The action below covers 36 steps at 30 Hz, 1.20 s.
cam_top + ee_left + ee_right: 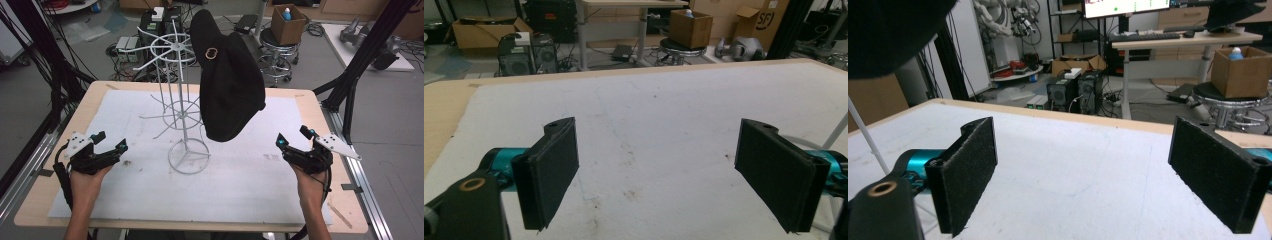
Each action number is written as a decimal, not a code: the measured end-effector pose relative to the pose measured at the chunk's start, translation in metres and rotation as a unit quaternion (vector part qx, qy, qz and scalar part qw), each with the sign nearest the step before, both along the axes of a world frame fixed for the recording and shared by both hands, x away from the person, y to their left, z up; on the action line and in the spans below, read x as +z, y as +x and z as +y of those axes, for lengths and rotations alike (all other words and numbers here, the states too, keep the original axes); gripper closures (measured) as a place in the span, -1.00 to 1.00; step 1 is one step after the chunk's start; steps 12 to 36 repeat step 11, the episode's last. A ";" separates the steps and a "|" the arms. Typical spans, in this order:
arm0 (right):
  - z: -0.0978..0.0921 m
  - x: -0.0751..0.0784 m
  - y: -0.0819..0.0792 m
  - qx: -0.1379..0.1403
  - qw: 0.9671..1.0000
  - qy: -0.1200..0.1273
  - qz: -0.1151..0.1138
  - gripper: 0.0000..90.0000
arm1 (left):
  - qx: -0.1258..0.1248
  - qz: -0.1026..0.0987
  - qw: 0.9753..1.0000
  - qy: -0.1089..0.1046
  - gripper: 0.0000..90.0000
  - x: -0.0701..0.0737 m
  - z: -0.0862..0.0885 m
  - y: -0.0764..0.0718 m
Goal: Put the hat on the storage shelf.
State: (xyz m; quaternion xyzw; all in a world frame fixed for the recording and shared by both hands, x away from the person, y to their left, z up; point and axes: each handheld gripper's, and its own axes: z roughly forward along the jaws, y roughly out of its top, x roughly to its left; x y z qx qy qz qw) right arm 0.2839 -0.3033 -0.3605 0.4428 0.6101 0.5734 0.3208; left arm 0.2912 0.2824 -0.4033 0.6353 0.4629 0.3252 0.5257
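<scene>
Left hand-held gripper (pixel 111 141) and right hand-held gripper (pixel 293 136) rest low on the white-padded surface (pixel 240 175), jaws apart, holding nothing. Black fabric hat (pixel 227 80) hangs on the white wire rack (pixel 182 100), midway between them, well apart from both.

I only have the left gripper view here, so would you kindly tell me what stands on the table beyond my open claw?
Observer: A white wire rack stands mid-table on a round base.
Operator: Thank you; is anything on it?
Observer: Yes, a black hat hangs from its top, clear of the table.
Operator: And where is the right claw?
Observer: The right claw is open, low at the table's right side, apart from the hat.
</scene>
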 end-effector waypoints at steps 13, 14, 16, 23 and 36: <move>0.000 -0.007 -0.003 0.001 1.000 -0.001 0.006 -0.74 | 0.000 0.000 1.000 0.002 -0.60 0.000 -0.001 0.001; 0.000 -0.007 -0.003 0.001 1.000 -0.001 0.006 -0.74 | 0.000 0.000 1.000 0.002 -0.60 0.000 -0.001 0.001; 0.000 -0.007 -0.003 0.001 1.000 -0.001 0.006 -0.74 | 0.000 0.000 1.000 0.002 -0.60 0.000 -0.001 0.001; 0.000 -0.007 -0.003 0.001 1.000 -0.001 0.006 -0.74 | 0.000 0.000 1.000 0.002 -0.60 0.000 -0.001 0.001; 0.000 -0.007 -0.003 0.001 1.000 -0.001 0.006 -0.74 | 0.000 0.000 1.000 0.002 -0.60 0.000 -0.001 0.001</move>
